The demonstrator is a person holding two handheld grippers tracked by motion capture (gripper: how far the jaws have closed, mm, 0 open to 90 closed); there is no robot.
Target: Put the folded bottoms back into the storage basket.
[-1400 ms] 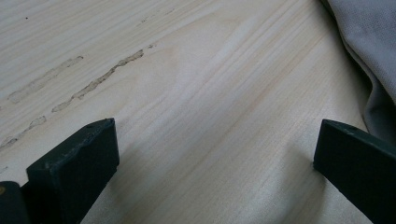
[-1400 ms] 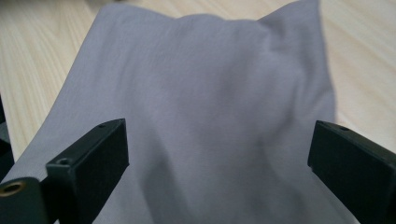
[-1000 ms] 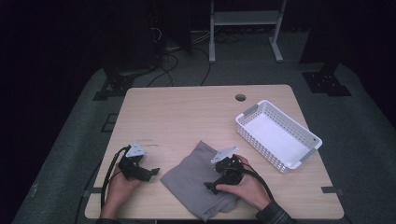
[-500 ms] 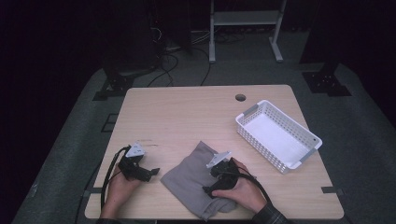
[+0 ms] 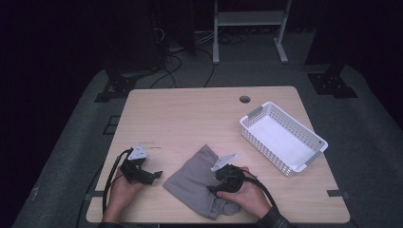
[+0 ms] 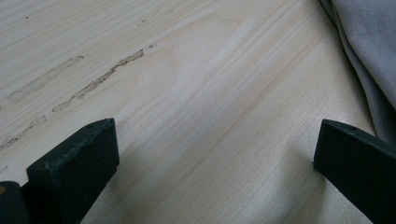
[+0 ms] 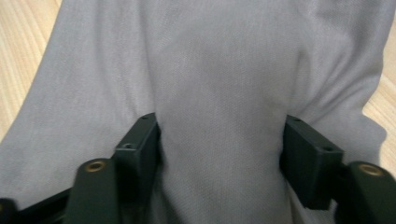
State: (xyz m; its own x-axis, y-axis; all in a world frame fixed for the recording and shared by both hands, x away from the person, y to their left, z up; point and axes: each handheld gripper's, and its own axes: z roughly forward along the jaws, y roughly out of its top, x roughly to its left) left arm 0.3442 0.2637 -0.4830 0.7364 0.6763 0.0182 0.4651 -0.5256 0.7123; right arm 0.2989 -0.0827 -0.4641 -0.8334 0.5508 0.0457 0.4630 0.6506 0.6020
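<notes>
Your left hand (image 5: pixel 119 187) rests at the near left corner of the counter (image 5: pixel 199 118), holding the left gripper (image 5: pixel 154 175) low over the wood with its grey three-cornered plate on top and its cable looping back along your forearm. In the left gripper view its fingers (image 6: pixel 74 161) stand wide apart with nothing between them but bare wood grain, and a few pale smear marks cross the counter beyond them; the edge of the grey cloth (image 5: pixel 190 178) shows at the far right of that view, just beside the finger on that side but not touched by it. The cloth lies crumpled on the near middle of the counter, between your two hands, one corner reaching up toward the counter's centre and a bunched fold lying near the front edge. Your right hand (image 5: pixel 249 192) sits on the cloth's right side, pressing the right gripper (image 5: pixel 212 189) down into it. In the right gripper view its fingers (image 7: pixel 140 140) have just been closing and now stand partway in, with a raised ridge of the cloth gathered between them and the fabric creasing against both inner faces, so they grip the cloth. Farther right, well apart from the cloth, a white slatted plastic basket (image 5: pixel 311 142) sits at an angle near the counter's right edge, and a small round hole (image 5: pixel 244 99) pierces the counter behind it.
</notes>
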